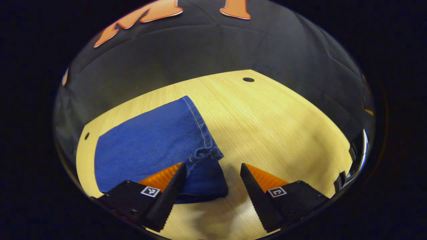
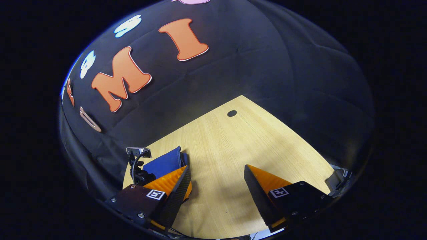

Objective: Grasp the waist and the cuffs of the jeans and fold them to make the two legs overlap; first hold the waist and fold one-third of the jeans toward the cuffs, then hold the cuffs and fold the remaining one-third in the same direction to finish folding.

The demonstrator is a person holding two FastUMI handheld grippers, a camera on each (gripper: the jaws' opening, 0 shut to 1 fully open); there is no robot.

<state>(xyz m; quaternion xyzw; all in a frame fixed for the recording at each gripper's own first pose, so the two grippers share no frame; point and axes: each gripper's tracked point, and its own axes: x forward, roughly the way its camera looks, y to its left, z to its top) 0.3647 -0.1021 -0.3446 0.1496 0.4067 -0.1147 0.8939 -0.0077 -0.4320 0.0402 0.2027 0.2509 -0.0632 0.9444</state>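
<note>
Blue denim, the jeans (image 1: pixel 150 143), lies flat on the pale wood worktop (image 1: pixel 273 126) as a compact folded block, with a stitched hem edge facing the left gripper (image 1: pixel 213 173). In the left gripper view the fingers stand wide apart and hold nothing; the hem corner sits just ahead of the left-hand finger (image 1: pixel 166 186) and partly between the two, so the cloth lies forward and to the left of the gap. The long axis of the block runs away from this gripper toward the far left of the worktop. In the right gripper view the right gripper (image 2: pixel 217 183) is likewise open and empty (its fingers hang over bare wood), and the jeans appear only as a small blue patch beyond its left-hand finger. The left gripper is judged the nearer. Any closing grasp on the hem would call for a small shift leftward first.
</note>
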